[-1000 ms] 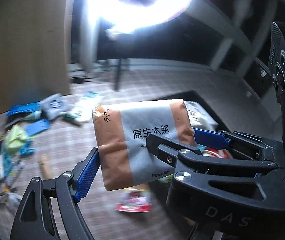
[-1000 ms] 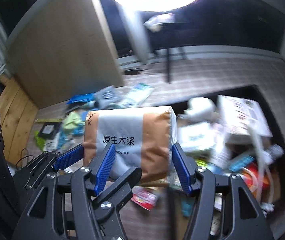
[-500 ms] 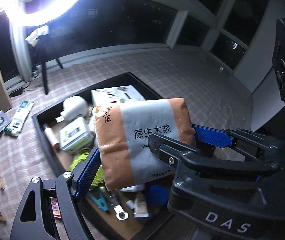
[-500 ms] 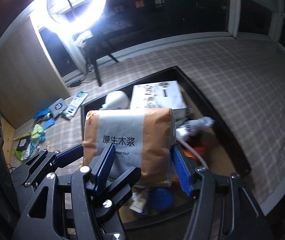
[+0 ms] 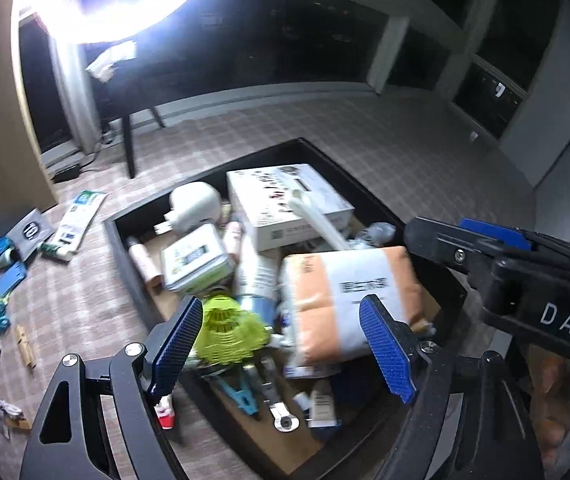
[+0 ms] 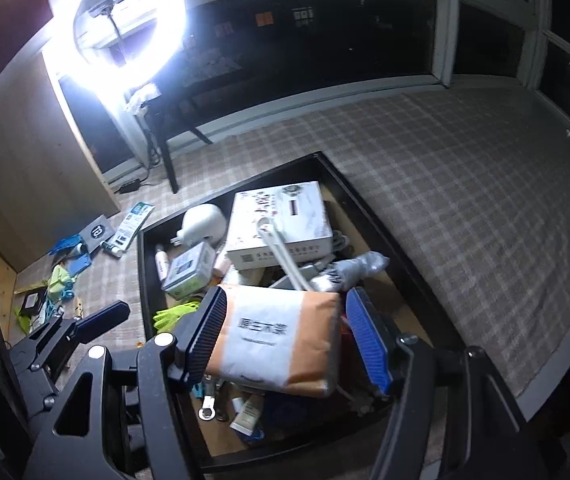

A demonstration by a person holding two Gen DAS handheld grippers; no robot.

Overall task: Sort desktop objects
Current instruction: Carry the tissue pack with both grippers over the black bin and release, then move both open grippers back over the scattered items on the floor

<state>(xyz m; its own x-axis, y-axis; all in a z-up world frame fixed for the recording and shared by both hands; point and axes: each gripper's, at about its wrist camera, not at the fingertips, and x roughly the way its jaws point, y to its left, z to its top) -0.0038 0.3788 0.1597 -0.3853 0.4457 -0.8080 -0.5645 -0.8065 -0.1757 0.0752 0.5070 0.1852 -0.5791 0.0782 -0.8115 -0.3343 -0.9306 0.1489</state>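
The orange and white tissue pack [image 5: 349, 300] lies in the black tray [image 5: 119, 248], on top of other items, blurred in both views; it also shows in the right wrist view [image 6: 281, 340]. My left gripper [image 5: 285, 348] is open above the tray, its blue pads apart and touching nothing. My right gripper [image 6: 285, 340] is open too, its pads on either side of the pack with gaps showing. The right gripper's arm [image 5: 505, 256] shows in the left wrist view.
The tray [image 6: 369, 208] holds a white box [image 6: 281, 220], a white plug [image 5: 193, 208], a small tin [image 5: 197, 258], a yellow-green shuttlecock [image 5: 229, 328], a wrench and tubes. Loose packets and blue clips [image 5: 13, 248] lie on the checked cloth to the left.
Both grippers have opened and let go of the tissue pack, which has dropped into the tray. The cameras tilted down toward the tray.
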